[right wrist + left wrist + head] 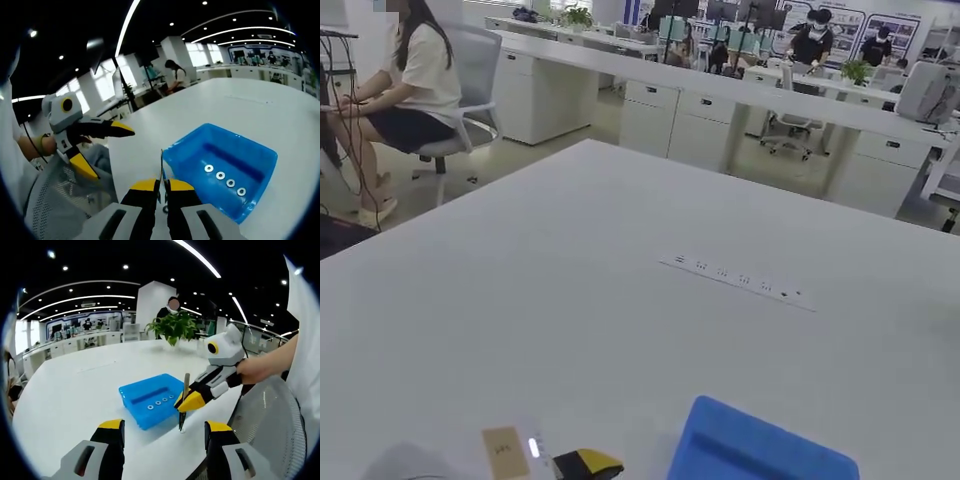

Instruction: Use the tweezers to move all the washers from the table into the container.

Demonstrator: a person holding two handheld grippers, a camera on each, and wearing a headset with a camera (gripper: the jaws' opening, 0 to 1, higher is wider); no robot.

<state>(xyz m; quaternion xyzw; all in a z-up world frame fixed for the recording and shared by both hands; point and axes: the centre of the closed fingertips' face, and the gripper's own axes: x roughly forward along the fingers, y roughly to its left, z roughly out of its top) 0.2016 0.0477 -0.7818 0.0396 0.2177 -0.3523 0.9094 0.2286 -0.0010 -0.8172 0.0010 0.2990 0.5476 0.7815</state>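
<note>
Inside blue plastic tray [190, 150], four flat round washers [220, 175]

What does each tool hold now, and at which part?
The right tool grips the tweezers near their middle. The left tool is open, holding nothing.

Head view: bright, flat overhead office light. The white matte tabletop [570, 290] is nearly washed out, with low contrast and no hard shadows. The frame is slightly soft, and the blue plastic container [760, 450] at the bottom edge is blurred.

Gripper views: heavy fisheye bowing. The long ceiling light strip [200, 261] curves into an arc and the ceiling around it reads dark.

Left gripper view: centre sharp, thin metal tweezers [186, 382] crisp, faint shadow beside the container.

Right gripper view: tall windows [100, 82] blown out, edges smeared.
</note>
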